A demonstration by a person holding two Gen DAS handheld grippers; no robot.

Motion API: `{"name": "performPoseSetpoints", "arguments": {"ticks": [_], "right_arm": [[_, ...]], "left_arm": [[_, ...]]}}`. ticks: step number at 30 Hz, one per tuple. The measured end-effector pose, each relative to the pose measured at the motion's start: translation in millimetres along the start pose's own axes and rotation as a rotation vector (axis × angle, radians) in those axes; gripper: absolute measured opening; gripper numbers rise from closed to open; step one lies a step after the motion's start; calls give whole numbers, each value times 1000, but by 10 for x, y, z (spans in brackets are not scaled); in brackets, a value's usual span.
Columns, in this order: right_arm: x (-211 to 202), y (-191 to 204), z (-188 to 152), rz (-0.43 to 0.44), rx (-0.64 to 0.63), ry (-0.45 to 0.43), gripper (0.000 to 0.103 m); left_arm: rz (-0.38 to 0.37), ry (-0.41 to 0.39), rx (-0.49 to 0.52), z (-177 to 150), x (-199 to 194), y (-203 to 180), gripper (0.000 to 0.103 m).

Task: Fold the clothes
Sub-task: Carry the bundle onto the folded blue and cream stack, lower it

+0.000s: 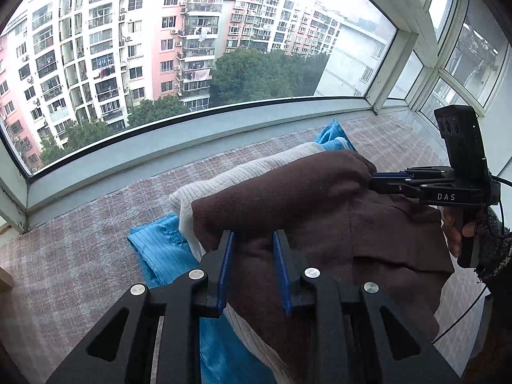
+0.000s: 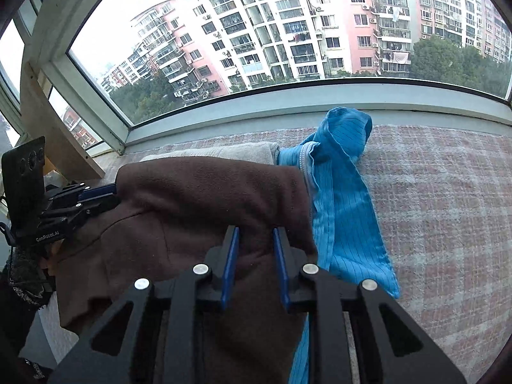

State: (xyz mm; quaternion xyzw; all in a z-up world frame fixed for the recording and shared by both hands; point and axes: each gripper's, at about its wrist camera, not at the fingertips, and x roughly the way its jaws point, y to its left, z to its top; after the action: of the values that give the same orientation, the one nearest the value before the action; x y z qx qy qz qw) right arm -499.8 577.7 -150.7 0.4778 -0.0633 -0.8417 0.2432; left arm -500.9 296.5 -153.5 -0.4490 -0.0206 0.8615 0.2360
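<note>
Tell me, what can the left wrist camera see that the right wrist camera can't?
Only the left wrist view shows the right tool from outside, its side marked DAS, and the hand holding it.

Only the right wrist view shows the left tool from outside and a wooden board leaning by the window.

Both show the brown garment on top, the cream garment, the blue striped garment, the checked blanket and the apartment blocks outside.

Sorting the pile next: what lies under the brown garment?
Under the brown garment a cream knit shows, with blue striped cloth beneath; anything deeper is covered.
</note>
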Motion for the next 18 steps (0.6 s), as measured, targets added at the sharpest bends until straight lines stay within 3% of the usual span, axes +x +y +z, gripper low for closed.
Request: {"name": "performPoseSetpoints", "arguments": {"ticks": [5,11,14,18], "right_arm": [[-403,156,-10,-26,-36,-47,21],[-924,430,-452,27,-78,-85,21],[-824,428,-651,15,-71,-50,22],[-694,425,-913,-1,-60,-5,23]], "left_arm": [[44,-14,67,65,-292,-192,22],[-25,-67,139,-201,-859,-578,21],[-50,-34,180,-442,-844,-728,24],[-17,41,175,-729,-557,-646,25]]}}
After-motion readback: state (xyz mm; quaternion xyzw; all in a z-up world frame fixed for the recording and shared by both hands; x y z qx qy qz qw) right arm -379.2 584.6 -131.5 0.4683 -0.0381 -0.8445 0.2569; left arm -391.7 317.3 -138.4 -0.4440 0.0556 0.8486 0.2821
